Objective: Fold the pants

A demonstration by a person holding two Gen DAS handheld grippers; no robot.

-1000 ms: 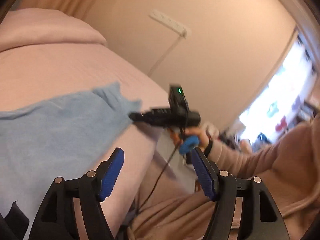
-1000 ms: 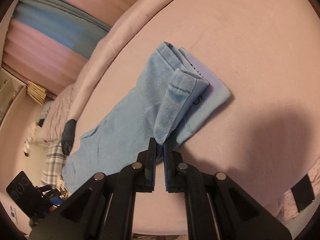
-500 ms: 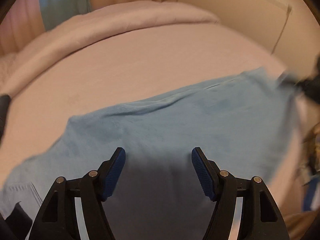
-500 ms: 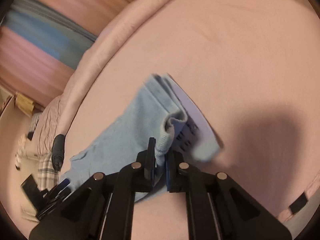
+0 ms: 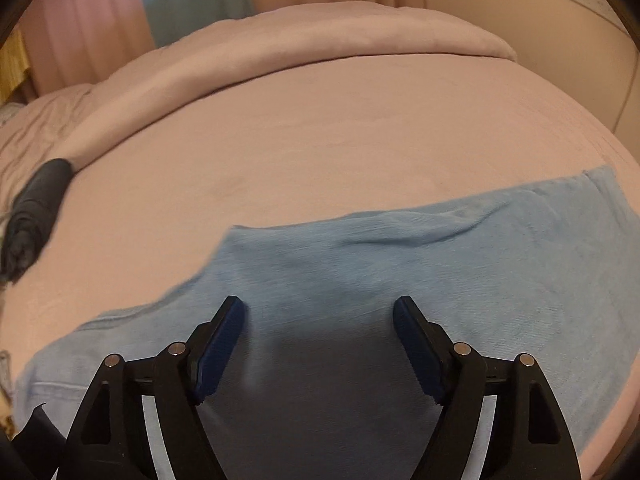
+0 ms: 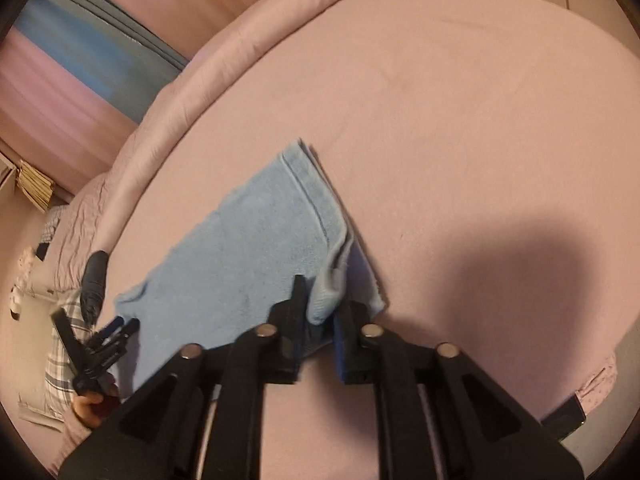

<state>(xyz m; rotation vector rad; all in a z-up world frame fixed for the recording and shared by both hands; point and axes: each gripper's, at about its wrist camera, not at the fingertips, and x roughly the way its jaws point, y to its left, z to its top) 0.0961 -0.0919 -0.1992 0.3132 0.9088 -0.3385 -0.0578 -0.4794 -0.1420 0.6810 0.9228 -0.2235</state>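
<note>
Light blue pants (image 5: 400, 272) lie spread on the pink bed (image 5: 320, 128). My left gripper (image 5: 318, 316) is open and empty, hovering just above the middle of the pants. In the right wrist view the pants (image 6: 248, 248) lie folded over, hem edge toward the bed's middle. My right gripper (image 6: 320, 300) has its jaws partly apart, with a bunched fold of the pants between them at the near corner. The left gripper (image 6: 104, 344) also shows at the far left edge of that view.
A dark rolled item (image 5: 36, 204) lies at the bed's left side, also seen in the right wrist view (image 6: 94, 280). A rolled pink duvet (image 5: 280, 48) lines the far edge. Curtains (image 6: 80, 52) hang behind. A plaid cloth (image 6: 60, 344) lies at the left.
My left gripper swung from facing the person and wall to over the pants. My right gripper carried the pants end across, laid it down, and its jaws have opened somewhat.
</note>
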